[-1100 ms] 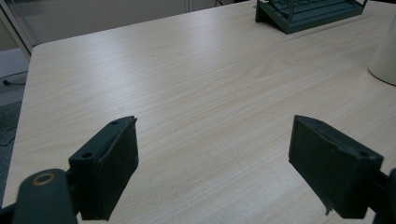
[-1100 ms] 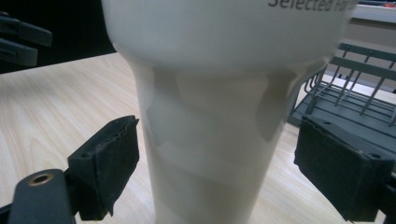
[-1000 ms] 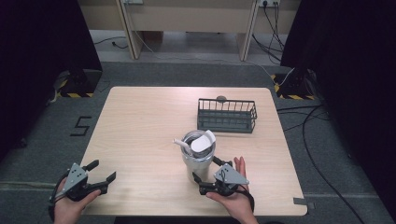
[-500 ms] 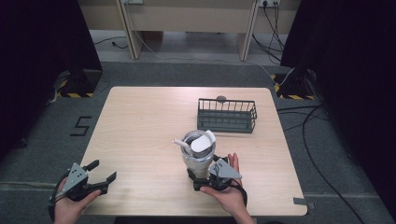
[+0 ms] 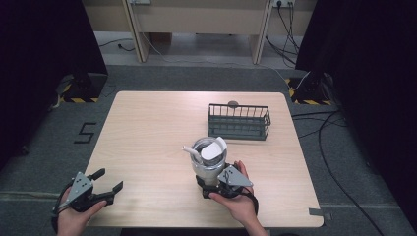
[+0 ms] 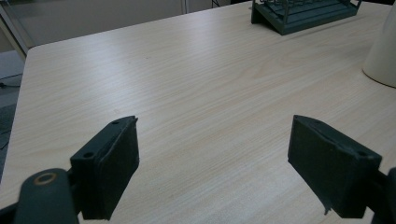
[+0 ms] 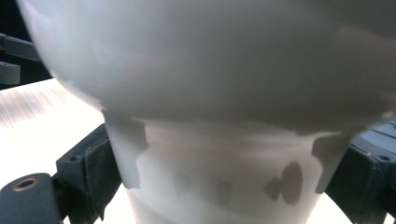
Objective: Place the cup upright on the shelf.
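High view first: pale cup (image 5: 209, 164) upright on the wooden surface (image 5: 147, 132), toward the near edge and right of centre, with white utensils (image 5: 214, 149) leaning out of its mouth. Just behind it, apart from it, a dark wire basket (image 5: 239, 121) with nothing visible inside, and a small dark round thing (image 5: 233, 103) past the basket's far wall.

Right gripper (image 5: 209, 183) brought in low at the cup's base, hand behind it at the near edge. Seen from the right gripper view, black jaws set wide on either side of the cup's narrow lower part, the left-hand pad at or against the wall, the other very close. Whether clamped firmly or merely straddling: cannot tell.

Left gripper (image 5: 109, 179) parked well apart at the near left corner, jaws spread, nothing between them but bare wood in the left gripper view, with basket (image 6: 303, 11) and cup (image 6: 383, 56) far off at the top and right edge.

Judged as early in the work: approach to the cup made, grasp at most just forming, cup not yet off the surface. Left to do, by the look of it: closing securely on the base, lifting without tipping the top-heavy load, and carrying it, likely toward the basket. Destination only a guess.
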Motion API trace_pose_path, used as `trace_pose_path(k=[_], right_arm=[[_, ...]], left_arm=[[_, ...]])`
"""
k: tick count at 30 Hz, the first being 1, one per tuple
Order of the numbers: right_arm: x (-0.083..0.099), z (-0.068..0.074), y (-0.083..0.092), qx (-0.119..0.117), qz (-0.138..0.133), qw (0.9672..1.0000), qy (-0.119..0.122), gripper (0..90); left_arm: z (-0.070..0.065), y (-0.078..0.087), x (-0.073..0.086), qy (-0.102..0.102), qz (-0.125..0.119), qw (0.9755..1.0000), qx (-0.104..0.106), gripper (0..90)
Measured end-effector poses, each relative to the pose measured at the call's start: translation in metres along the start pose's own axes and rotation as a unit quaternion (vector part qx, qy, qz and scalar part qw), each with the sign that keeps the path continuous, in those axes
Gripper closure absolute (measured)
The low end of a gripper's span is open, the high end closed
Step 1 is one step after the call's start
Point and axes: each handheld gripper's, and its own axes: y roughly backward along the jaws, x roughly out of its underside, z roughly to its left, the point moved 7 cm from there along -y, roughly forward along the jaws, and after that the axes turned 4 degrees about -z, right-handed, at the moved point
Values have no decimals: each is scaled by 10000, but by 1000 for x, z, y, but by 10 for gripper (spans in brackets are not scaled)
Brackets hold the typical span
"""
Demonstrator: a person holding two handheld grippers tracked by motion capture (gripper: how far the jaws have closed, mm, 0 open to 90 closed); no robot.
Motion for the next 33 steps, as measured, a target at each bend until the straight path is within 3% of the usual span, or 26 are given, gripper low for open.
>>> trace_pose_path(k=[33], right_arm=[[-11, -5, 2, 145, 207, 9997, -46, 108]], left_arm=[[1, 1, 0, 23, -23, 10000, -32, 160]])
